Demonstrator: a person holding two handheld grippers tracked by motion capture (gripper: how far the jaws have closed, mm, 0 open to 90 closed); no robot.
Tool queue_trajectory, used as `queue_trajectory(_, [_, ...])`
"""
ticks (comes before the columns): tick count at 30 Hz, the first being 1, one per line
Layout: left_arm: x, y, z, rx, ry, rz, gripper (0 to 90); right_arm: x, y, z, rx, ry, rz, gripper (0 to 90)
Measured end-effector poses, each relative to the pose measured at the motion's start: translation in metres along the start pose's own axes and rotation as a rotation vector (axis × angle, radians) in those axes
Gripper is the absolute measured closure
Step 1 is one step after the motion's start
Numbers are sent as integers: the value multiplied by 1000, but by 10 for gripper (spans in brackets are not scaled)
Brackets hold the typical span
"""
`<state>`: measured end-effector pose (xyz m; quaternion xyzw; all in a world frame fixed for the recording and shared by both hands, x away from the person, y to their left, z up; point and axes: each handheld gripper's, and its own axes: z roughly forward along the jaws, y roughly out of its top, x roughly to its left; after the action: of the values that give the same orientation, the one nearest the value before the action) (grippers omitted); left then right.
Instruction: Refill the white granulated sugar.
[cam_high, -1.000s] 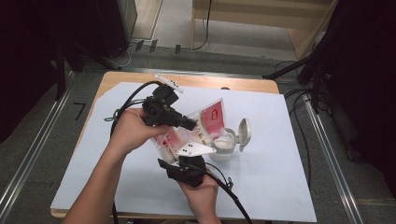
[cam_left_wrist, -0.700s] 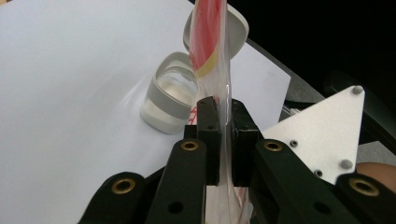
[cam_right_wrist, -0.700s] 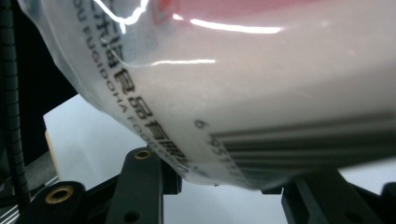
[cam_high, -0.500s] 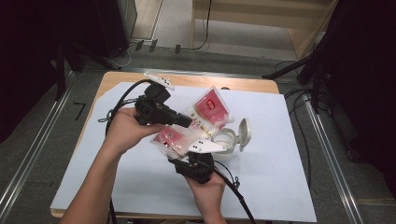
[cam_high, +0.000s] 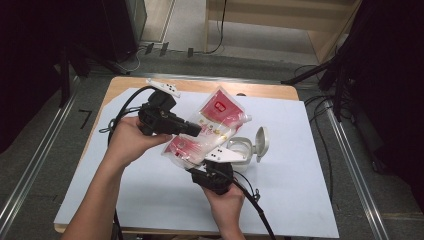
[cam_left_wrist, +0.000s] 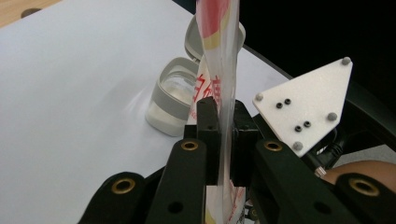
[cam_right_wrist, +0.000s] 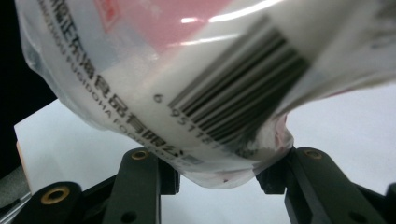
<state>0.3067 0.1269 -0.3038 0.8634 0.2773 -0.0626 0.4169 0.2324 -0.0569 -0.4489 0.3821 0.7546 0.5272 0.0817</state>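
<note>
1. Left gripper (cam_high: 192, 129) of mine is clamped on the thin edge of the red-and-white pouch (cam_high: 207, 127).
2. My right gripper (cam_right_wrist: 215, 179) pinches the pouch's bulging bottom end between its jaws.
3. Pouch hangs tilted above the desk's (cam_high: 310, 200) middle, over the open grey container (cam_high: 243, 150).

We see glossy plastic pouch (cam_high: 210, 131), smooth grey plastic container (cam_high: 243, 148), matt white sheet (cam_high: 300, 150) over wood table (cam_high: 120, 84).

held above the white table sheet (cam_high: 300, 150): red-and-white plastic pouch (cam_high: 207, 130), between left gripper (cam_high: 192, 129) at left and right gripper (cam_high: 212, 167) below; just right, grey open-lidded container (cam_high: 245, 147) on sheet.
</note>
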Motion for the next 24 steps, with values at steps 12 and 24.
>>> queue_trajectory(12, [-6, -11, -6, -19, 20, 31, 865, -13, 1, -2, -3, -39, 71, 596])
queue_trajectory(24, [-9, -15, -6, -14, 15, 61, 863, -24, 5, -10, -10, -84, 78, 601])
